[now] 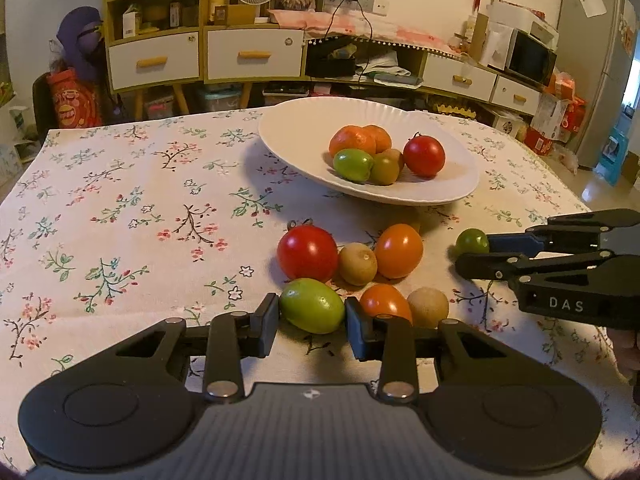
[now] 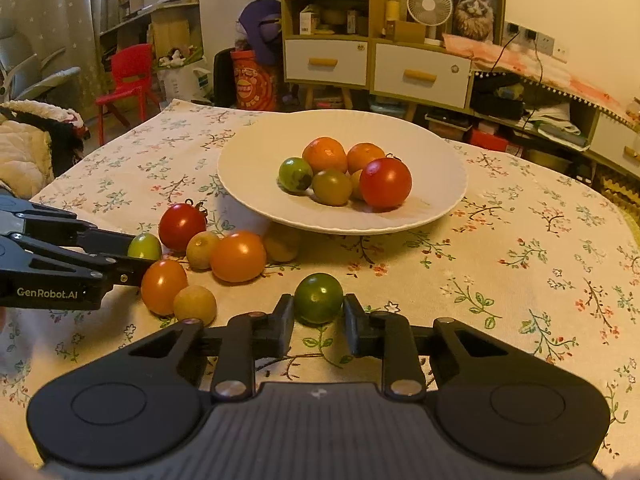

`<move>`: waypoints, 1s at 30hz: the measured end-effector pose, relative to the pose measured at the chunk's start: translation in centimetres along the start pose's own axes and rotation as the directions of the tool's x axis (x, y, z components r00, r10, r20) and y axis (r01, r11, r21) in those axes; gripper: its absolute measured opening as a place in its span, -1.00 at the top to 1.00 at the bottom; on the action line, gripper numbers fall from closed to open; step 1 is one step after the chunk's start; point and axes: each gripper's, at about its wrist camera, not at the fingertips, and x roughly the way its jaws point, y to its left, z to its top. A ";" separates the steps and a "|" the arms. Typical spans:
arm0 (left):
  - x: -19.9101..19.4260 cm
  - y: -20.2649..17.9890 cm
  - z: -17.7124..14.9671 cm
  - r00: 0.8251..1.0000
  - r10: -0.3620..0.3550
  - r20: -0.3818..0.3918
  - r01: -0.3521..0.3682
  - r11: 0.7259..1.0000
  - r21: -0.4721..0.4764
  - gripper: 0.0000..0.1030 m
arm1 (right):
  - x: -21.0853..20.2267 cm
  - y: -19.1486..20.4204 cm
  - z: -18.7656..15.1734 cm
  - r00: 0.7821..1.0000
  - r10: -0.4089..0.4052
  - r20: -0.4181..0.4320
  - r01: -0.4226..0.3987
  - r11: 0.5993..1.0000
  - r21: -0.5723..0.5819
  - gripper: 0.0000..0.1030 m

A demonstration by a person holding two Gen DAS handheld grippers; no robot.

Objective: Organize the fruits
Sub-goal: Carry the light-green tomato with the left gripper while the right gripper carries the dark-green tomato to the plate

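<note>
- On the flowered tablecloth (image 1: 120, 208) in front of you, the loose fruit lies in a cluster just this side of the white plate (image 2: 248, 152).
- Your left gripper (image 1: 312, 316) has its two pads pressed against the ends of a light green oval fruit (image 1: 312, 305), which sits on the cloth at the near edge of that cluster. From the right wrist view the same fruit shows only partly, wedged between the black fingers.
- Your right gripper (image 2: 318, 312) pinches a dark green round fruit (image 2: 319, 298), one pad on each side of it. That fruit stands apart from the cluster, off to its right, and rests on the cloth.
- Beside the light green fruit you have a red tomato (image 1: 307, 253), a small brownish fruit (image 1: 357, 263) and an orange tomato (image 1: 398, 251) in a row behind it, all close together.
- Just right of your left gripper's right finger lie a second orange tomato (image 1: 385, 300) and a pale tan round fruit (image 1: 428, 306), touching each other.
- Already in the plate you have two oranges (image 2: 325, 155), a red tomato (image 2: 385, 182), and two greenish fruits (image 2: 295, 174), bunched in its middle.
- Behind the table stand a yellow cabinet with white drawers (image 2: 326, 62) and a small white fan (image 2: 429, 4).
</note>
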 end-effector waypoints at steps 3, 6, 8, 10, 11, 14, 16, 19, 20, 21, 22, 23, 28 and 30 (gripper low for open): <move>-0.2 -0.1 0.2 1.000 -0.009 0.003 0.009 1.000 -0.005 0.22 | -0.1 0.0 0.1 1.000 0.008 -0.003 -0.008 1.000 0.007 0.54; -0.5 -0.2 0.4 1.000 -0.027 0.004 0.028 0.999 -0.019 0.22 | -0.2 0.0 0.2 1.000 0.019 -0.006 -0.019 1.000 0.022 0.54; -0.7 -0.3 0.5 0.999 -0.041 0.005 0.041 0.999 -0.026 0.22 | -0.3 0.0 0.3 0.999 0.031 -0.008 -0.030 0.999 0.033 0.55; -0.9 -0.6 0.6 0.999 -0.053 0.009 0.053 0.998 -0.028 0.22 | -0.6 0.2 0.4 0.999 0.042 -0.007 -0.042 0.998 0.040 0.55; -1.0 -0.7 0.7 0.998 -0.058 0.011 0.058 0.998 -0.026 0.22 | -0.7 0.2 0.5 0.999 0.048 -0.006 -0.048 0.998 0.044 0.55; -1.3 -1.1 0.9 0.997 -0.073 0.019 0.073 0.997 -0.023 0.22 | -1.1 0.4 0.8 0.998 0.066 -0.002 -0.066 0.996 0.054 0.55; -1.6 -1.4 1.1 0.996 -0.081 0.026 0.082 0.996 -0.022 0.22 | -1.4 0.5 1.0 0.997 0.079 0.002 -0.079 0.995 0.063 0.55; -1.7 -1.7 1.5 0.995 -0.088 0.039 0.089 0.996 -0.023 0.22 | -1.8 0.6 1.4 0.996 0.089 0.013 -0.089 0.993 0.071 0.55; -1.8 -1.8 1.6 0.995 -0.089 0.043 0.090 0.996 -0.026 0.22 | -1.9 0.5 1.7 0.996 0.090 0.019 -0.091 0.993 0.073 0.55; -1.8 -1.9 1.8 0.995 -0.088 0.047 0.090 0.996 -0.030 0.22 | -1.9 0.4 1.9 0.996 0.090 0.024 -0.091 0.993 0.075 0.55; -1.8 -2.0 2.0 0.995 -0.086 0.052 0.088 0.996 -0.035 0.22 | -1.9 0.3 2.1 0.996 0.089 0.028 -0.091 0.993 0.079 0.55; -1.7 -2.1 2.2 0.995 -0.084 0.057 0.086 0.996 -0.039 0.22 | -1.8 0.1 2.3 0.996 0.087 0.033 -0.089 0.992 0.084 0.55; -1.5 -3.0 3.5 0.993 -0.081 0.082 0.083 0.996 -0.025 0.22 | -1.1 -1.1 3.6 0.995 0.086 0.050 -0.091 0.990 0.112 0.55; -1.0 -3.5 4.0 0.993 -0.079 0.087 0.080 0.997 -0.009 0.22 | -0.7 -1.4 3.9 0.995 0.086 0.055 -0.092 0.989 0.113 0.55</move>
